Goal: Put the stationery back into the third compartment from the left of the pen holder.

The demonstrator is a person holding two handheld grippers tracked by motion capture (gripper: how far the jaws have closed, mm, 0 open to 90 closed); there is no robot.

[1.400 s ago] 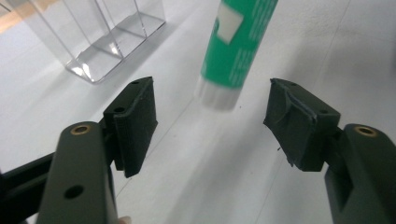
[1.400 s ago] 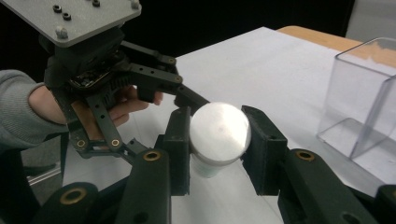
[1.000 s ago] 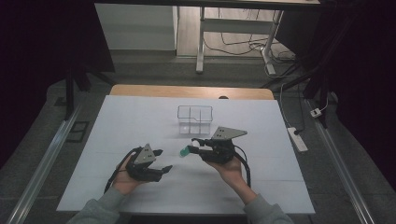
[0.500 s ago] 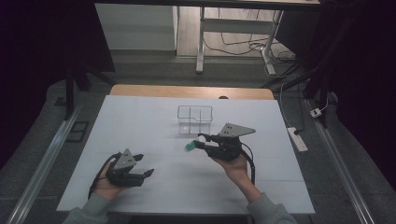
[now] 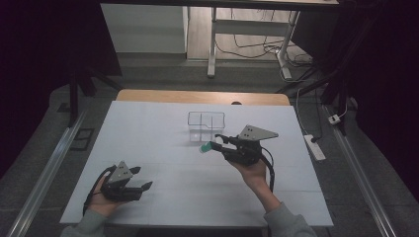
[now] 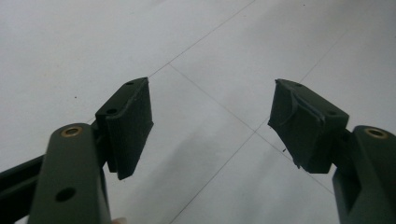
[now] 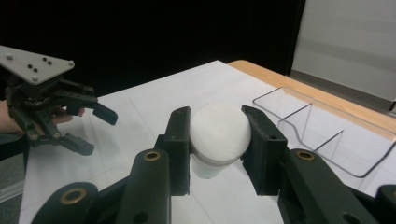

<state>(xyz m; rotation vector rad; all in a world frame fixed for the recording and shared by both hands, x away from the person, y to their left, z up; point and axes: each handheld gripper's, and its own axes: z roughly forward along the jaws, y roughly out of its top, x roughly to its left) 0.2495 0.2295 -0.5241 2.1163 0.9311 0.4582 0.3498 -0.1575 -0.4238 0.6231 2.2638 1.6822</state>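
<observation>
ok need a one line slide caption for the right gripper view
Right gripper shut on a small white-capped bottle, clear divided tray beyond on the white table, left gripper open farther off.

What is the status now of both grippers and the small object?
Left gripper open, low over table. Right gripper shut on small white-capped object, just short of clear tray. Path unobstructed.

Lab-like recording space, white table (image 5: 148,123), dark curtained surroundings, floor cables (image 5: 257,47), power strip (image 5: 314,147), desk frame (image 5: 212,44)
</observation>
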